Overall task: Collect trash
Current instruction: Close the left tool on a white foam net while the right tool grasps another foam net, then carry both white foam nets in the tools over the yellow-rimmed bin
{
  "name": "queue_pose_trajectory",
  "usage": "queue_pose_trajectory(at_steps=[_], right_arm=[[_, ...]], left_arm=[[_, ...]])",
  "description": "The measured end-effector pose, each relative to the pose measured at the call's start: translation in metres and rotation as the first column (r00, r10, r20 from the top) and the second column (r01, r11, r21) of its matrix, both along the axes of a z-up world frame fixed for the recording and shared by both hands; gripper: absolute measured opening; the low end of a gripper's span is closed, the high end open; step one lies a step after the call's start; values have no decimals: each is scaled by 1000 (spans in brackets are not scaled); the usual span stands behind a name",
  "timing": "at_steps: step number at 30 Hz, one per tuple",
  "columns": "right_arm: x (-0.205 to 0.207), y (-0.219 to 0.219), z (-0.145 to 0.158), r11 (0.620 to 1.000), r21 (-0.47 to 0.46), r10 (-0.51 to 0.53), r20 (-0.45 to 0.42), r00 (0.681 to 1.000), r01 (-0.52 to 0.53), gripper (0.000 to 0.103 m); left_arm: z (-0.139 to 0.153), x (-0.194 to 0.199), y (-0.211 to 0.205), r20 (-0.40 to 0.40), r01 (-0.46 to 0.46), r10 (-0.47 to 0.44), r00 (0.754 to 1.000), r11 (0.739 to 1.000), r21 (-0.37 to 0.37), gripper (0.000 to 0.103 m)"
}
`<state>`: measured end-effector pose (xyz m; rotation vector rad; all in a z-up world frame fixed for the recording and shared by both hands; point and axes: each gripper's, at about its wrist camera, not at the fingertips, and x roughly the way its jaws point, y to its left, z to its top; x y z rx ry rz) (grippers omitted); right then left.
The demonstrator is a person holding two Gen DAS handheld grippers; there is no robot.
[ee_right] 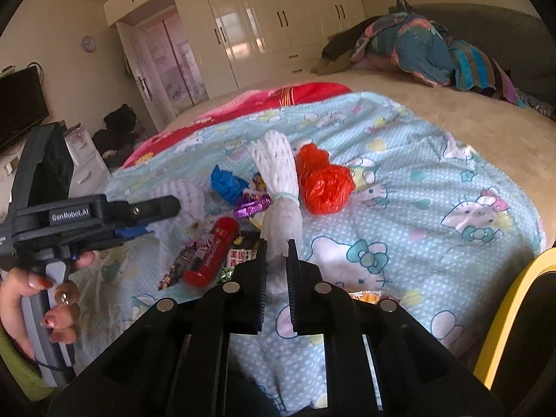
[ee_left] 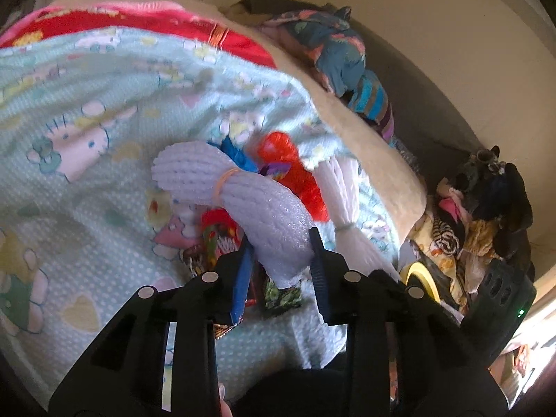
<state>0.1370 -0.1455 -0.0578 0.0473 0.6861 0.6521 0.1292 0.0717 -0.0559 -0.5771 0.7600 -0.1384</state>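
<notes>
Left gripper: clamped on lilac foam net, lifted for binning. Right gripper: closed around white foam net; wrappers beside.

foam netting: soft, ribbed | blanket: cloth | wardrobe: glossy

Sunlit bedroom, glossy cream wardrobes.

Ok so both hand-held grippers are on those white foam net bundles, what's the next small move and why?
Probably lift both bundles off the blanket. The left hand-held gripper already pinches one foam net bundle, the right hand-held gripper seems closed on the other foam bundle, and wrappers still lie around them.
</notes>
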Motion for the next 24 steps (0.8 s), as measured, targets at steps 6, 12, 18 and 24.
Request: queue_pose_trajectory(at_steps=[6,12,18,24], right_arm=[[-7,-6,12,1000,22,-16,29,999,15,11],[-15,-17,24,998,42,-46,61,997,44,10],[-21,-32,36,995,58,-81,86,993,76,10],[-25,-46,46,991,70,-119,109,987,112,10]], left_arm=[[27,-10,5,79,-15,14,997,1000,8,25],[47,-17,1,137,-1,-2,991,1000,22,24],[56,-20,-13,163,39,-44,986,999,36,24],[61,-22,-28,179,82,-90,980,995,53,24]])
